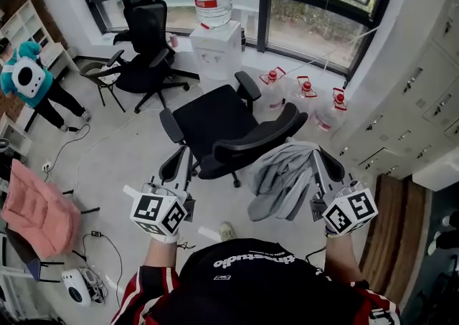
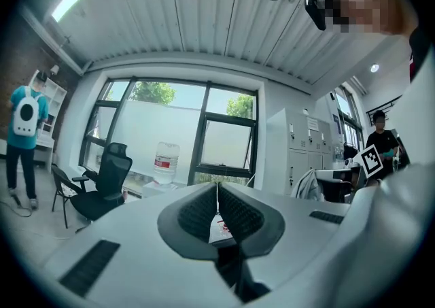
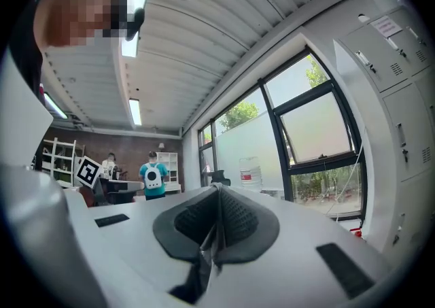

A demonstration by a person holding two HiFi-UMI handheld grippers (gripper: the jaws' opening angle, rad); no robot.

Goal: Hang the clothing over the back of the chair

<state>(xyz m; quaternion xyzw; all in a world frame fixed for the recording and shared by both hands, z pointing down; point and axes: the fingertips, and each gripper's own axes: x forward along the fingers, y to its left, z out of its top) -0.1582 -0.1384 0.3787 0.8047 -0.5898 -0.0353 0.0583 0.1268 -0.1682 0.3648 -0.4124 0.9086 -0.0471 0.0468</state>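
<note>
A black office chair (image 1: 222,126) stands in front of me, its curved back (image 1: 252,143) on the near side. The grey clothing (image 1: 281,176) hangs in folds just right of that back, below its top edge. My right gripper (image 1: 316,157) is shut on the clothing's upper edge; in the right gripper view a thin fold of cloth (image 3: 206,249) shows pinched between the pads of the right gripper (image 3: 217,191). My left gripper (image 1: 184,157) is by the chair's left armrest. In the left gripper view, the left gripper (image 2: 217,187) has its tips together and holds nothing; the clothing (image 2: 307,184) shows far right.
A second black chair (image 1: 147,36) and a water dispenser (image 1: 215,40) stand by the window. Water bottles (image 1: 305,90) lie on the floor behind the chair. Lockers (image 1: 416,101) line the right wall. A pink cloth (image 1: 36,212) and cables are at left, near a person (image 1: 29,79).
</note>
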